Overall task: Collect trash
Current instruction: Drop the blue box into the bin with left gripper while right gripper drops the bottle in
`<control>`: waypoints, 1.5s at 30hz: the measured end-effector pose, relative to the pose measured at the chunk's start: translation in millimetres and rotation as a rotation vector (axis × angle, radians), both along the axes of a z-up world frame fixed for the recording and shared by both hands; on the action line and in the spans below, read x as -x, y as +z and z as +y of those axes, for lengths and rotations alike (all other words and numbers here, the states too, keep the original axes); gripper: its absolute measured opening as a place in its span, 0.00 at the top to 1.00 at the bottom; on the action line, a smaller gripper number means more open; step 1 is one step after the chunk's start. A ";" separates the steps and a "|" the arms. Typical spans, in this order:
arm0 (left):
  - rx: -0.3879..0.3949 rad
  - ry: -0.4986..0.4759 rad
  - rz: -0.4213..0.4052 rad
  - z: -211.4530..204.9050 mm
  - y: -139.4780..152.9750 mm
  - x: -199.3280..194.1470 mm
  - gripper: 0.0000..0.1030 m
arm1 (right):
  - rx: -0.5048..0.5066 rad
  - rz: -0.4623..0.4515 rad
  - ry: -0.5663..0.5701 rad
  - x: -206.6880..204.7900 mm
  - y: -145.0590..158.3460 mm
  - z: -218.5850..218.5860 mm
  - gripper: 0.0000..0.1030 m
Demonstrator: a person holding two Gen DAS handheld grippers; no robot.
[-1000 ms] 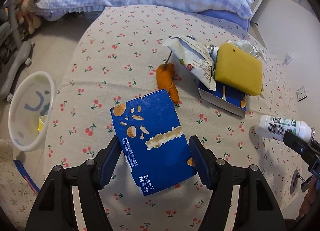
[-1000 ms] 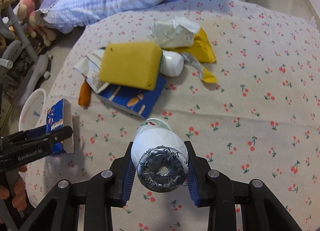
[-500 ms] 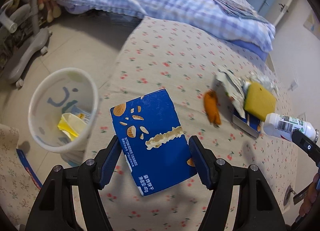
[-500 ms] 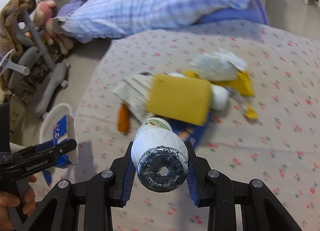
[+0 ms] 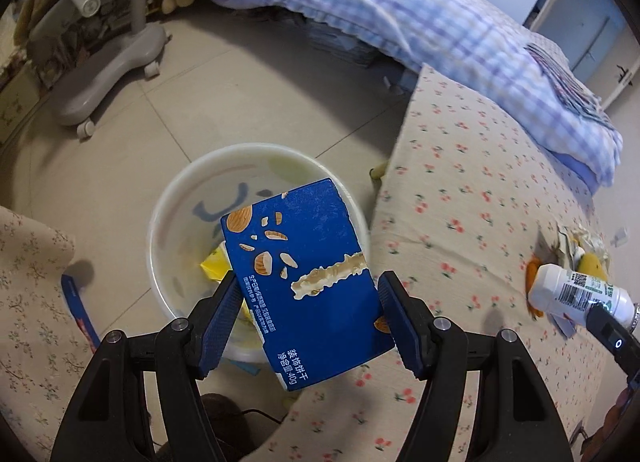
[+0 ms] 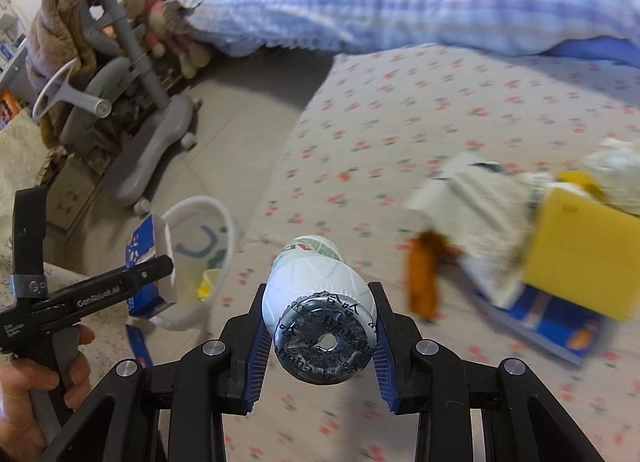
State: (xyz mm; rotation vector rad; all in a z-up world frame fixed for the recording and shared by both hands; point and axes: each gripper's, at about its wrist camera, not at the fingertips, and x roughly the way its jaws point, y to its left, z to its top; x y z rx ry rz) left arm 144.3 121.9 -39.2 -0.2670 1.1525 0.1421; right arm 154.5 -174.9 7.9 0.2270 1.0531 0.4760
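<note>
My left gripper (image 5: 310, 312) is shut on a blue biscuit box (image 5: 300, 274) and holds it over the white trash bin (image 5: 176, 197) on the floor. The bin holds a yellow wrapper (image 5: 214, 262). My right gripper (image 6: 320, 326) is shut on a white plastic bottle (image 6: 316, 286), held above the cherry-print table (image 6: 400, 121); the bottle also shows in the left wrist view (image 5: 576, 294). The right wrist view shows the left gripper (image 6: 160, 266) with the box (image 6: 142, 250) next to the bin (image 6: 216, 213).
More trash lies on the table: a yellow sponge (image 6: 580, 254), a flat blue box (image 6: 552, 326), crumpled wrappers (image 6: 480, 205) and an orange piece (image 6: 422, 274). A grey wheeled stand (image 5: 112, 57) and a bed with a checked blanket (image 5: 380, 9) stand beyond the bin.
My left gripper has swung left with the blue box, from above the table to above the bin. My right gripper has moved left with the bottle.
</note>
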 end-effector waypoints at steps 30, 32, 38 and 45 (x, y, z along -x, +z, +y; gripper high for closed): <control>-0.109 0.049 0.002 88.3 -6.1 47.3 0.09 | -0.020 0.075 0.161 -26.0 -55.2 151.1 0.61; -0.117 0.049 0.000 92.2 -5.9 50.5 0.09 | -0.018 0.079 0.165 -26.3 -58.6 154.9 0.61; -0.110 0.055 0.006 100.8 -5.4 55.5 0.09 | -0.026 0.072 0.180 -27.4 -61.6 159.6 0.56; -0.077 0.041 0.002 89.4 3.0 58.6 0.09 | -0.023 -0.005 0.144 -15.3 -30.8 142.8 0.32</control>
